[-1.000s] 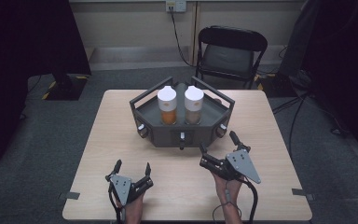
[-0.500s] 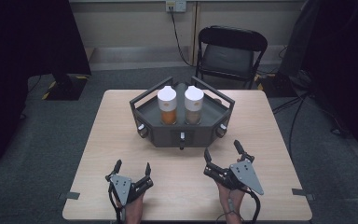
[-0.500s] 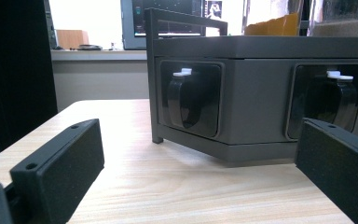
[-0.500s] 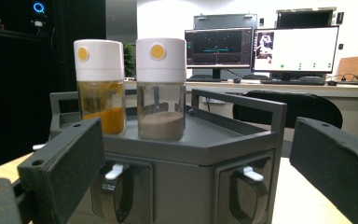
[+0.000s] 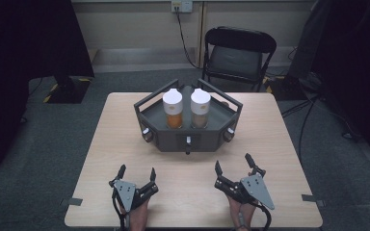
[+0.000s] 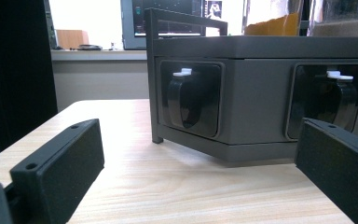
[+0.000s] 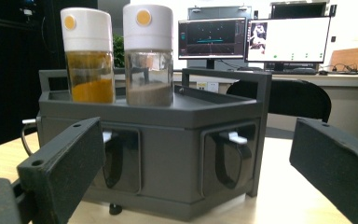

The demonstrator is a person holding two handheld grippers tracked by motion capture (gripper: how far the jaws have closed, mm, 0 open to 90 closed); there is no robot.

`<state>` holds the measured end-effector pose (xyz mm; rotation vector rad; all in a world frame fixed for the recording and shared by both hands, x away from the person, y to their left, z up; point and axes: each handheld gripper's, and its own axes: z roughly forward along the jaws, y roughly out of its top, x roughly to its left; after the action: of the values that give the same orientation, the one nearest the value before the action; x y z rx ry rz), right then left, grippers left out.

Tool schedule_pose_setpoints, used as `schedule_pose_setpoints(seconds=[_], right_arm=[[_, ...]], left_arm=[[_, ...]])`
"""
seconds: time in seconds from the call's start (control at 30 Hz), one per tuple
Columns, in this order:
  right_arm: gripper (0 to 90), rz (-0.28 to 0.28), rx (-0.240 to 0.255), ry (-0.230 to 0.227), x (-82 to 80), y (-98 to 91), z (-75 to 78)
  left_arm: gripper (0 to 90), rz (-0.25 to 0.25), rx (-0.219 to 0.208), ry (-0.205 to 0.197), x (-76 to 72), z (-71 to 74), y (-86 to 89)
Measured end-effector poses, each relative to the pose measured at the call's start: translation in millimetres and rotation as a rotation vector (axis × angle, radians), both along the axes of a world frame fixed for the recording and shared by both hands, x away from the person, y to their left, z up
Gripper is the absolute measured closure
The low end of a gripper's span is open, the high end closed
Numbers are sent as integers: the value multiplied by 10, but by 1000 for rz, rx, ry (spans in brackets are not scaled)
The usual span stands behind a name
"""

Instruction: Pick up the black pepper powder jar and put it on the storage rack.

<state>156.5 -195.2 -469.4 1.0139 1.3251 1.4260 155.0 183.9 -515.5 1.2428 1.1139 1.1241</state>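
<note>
A dark grey angular rack (image 5: 188, 140) stands at the table's far middle. Two white-lidded jars are upright on it, one with orange powder (image 5: 172, 109) on the left and one with brown powder (image 5: 200, 109) on the right. My left gripper (image 5: 137, 171) rests open near the front edge, left of centre, with nothing between its jaws. My right gripper (image 5: 233, 162) is open and empty too, right of centre, pointing at the rack. The left gripper view faces the rack (image 6: 261, 60) and its recessed handles (image 6: 184, 100) past the left gripper (image 6: 198, 142). The right gripper (image 7: 196, 149) frames the rack (image 7: 168, 116), the orange jar (image 7: 88, 56) and the brown jar (image 7: 148, 56).
The light wood table (image 5: 125, 125) has bare room between the rack and both grippers. A black folding chair (image 5: 238, 53) stands behind the table's far edge. Monitors (image 7: 286, 39) sit on a desk far off.
My right gripper has drawn back from the rack toward the table's front edge, still open. The left gripper, rack and jars have stayed put.
</note>
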Motion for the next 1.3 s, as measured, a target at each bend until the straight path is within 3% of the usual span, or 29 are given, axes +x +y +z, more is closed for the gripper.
schedule_pose_setpoints(seconds=[0.8,1.3], right_arm=[[16,-5,4,73,-111,2,-340],[18,-3,4,68,-119,-3,-427]], left_arm=[[8,0,0,0,0,0,0],[8,0,0,0,0,-1,0]])
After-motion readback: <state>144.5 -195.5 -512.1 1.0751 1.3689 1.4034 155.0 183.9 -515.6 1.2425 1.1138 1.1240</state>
